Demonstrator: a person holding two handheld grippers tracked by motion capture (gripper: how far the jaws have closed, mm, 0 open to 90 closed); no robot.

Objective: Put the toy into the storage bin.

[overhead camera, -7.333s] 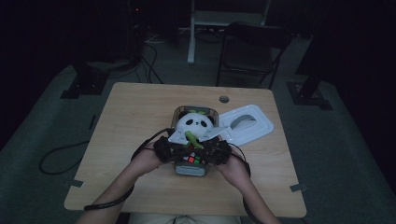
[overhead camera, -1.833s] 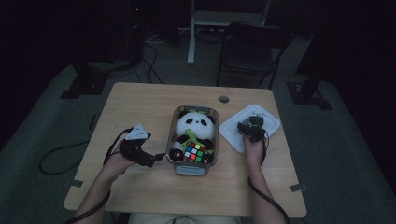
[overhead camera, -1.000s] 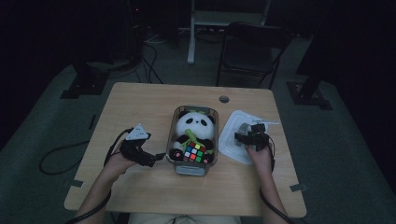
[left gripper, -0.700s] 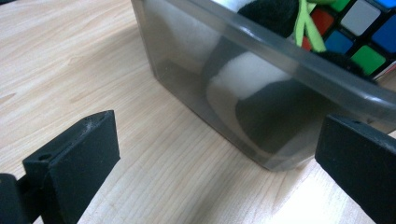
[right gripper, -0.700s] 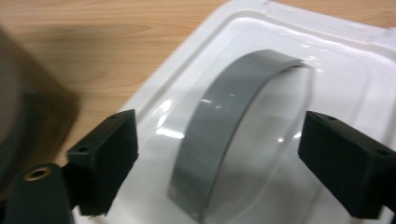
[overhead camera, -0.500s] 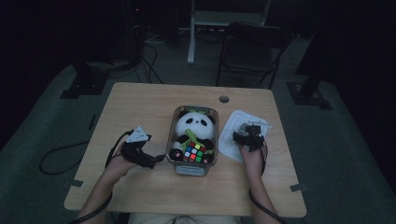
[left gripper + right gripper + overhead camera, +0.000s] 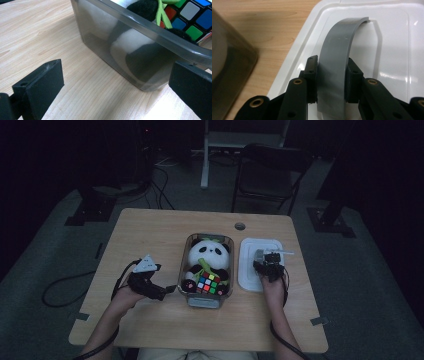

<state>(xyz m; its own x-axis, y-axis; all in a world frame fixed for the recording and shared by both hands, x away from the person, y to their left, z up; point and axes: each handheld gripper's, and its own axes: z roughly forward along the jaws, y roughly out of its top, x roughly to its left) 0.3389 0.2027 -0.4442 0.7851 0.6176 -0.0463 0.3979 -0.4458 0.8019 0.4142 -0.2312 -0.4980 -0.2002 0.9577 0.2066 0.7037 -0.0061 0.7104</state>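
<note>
The right gripper has just been closing, and its fingers are now clamping the grey handle of the white lid, which is lying on the counter just beside the container. The left gripper is resting released beside that container's wall.

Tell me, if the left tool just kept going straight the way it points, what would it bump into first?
Most likely the clear container: the left tool has its jaws open, aimed at the container's near corner with bare table between. Through the wall, the toy panda lies just behind. The gap is hard to judge.
</note>
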